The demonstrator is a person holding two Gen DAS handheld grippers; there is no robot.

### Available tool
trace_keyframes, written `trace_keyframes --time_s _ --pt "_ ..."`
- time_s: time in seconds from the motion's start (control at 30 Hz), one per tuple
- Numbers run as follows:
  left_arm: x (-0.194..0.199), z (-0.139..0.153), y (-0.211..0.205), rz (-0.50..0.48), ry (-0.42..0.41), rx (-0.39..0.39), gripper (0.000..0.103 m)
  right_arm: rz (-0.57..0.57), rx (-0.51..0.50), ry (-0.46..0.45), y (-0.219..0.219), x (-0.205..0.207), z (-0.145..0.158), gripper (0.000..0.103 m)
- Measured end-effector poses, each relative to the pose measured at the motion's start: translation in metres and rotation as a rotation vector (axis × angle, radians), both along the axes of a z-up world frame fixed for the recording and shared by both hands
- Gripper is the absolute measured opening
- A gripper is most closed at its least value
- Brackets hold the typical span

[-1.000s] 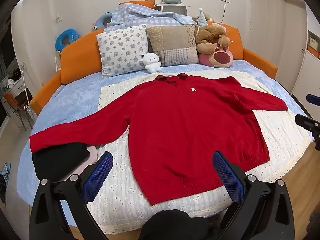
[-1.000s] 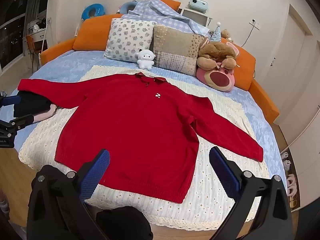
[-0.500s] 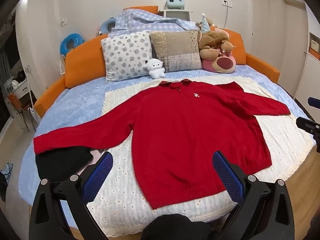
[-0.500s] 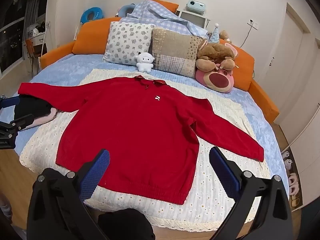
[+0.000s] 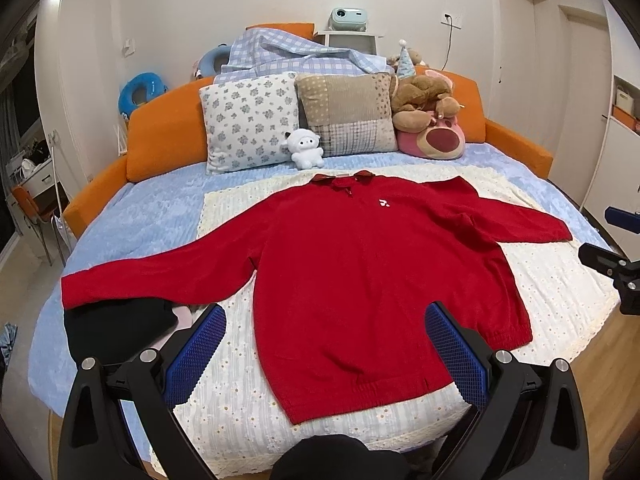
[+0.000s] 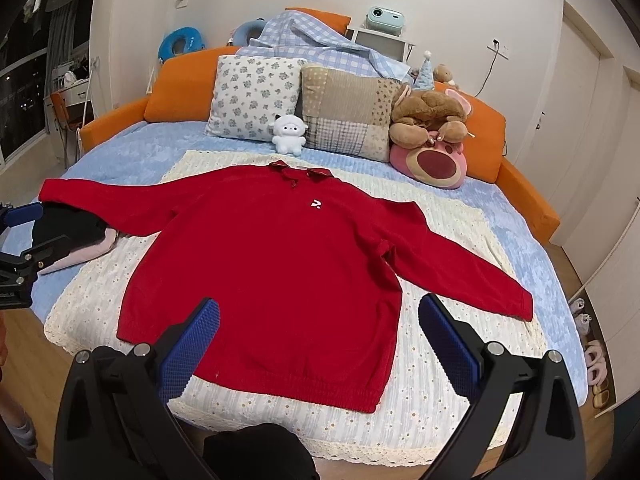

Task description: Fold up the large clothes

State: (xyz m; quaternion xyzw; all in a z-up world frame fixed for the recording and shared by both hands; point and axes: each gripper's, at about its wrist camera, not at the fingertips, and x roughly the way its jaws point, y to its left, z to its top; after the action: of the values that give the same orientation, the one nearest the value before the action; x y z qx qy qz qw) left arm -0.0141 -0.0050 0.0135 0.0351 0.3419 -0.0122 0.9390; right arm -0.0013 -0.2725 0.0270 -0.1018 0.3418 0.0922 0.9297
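Note:
A large red sweater (image 5: 360,272) lies flat and face up on a cream blanket (image 5: 240,400) on the bed, both sleeves spread out; it also shows in the right wrist view (image 6: 280,264). My left gripper (image 5: 326,356) is open and empty, held above the sweater's hem near the bed's front edge. My right gripper (image 6: 318,344) is open and empty, also above the hem. The right gripper shows at the right edge of the left wrist view (image 5: 616,256), and the left gripper at the left edge of the right wrist view (image 6: 20,248).
Folded black (image 5: 116,332) and pink clothes lie under the left sleeve's cuff. Pillows (image 5: 248,120), a white plush (image 5: 306,148) and a pink bear plush (image 5: 436,140) stand at the orange headboard (image 5: 168,132). Wooden floor surrounds the bed; slippers (image 6: 596,364) lie at the right.
Both grippers have risen and tilted up slightly, so the view shows more of the wall and headboard. The sweater has not moved. Both grippers stay open.

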Motion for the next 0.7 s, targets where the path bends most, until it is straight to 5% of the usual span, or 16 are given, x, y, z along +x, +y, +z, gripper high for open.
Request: trace_keyframes --time_s 0.7 --pt "-0.013 0.014 -0.009 -0.019 -0.044 0.004 0.101 -0.014 0.024 -0.060 -0.005 -0.018 0.009 0.098"
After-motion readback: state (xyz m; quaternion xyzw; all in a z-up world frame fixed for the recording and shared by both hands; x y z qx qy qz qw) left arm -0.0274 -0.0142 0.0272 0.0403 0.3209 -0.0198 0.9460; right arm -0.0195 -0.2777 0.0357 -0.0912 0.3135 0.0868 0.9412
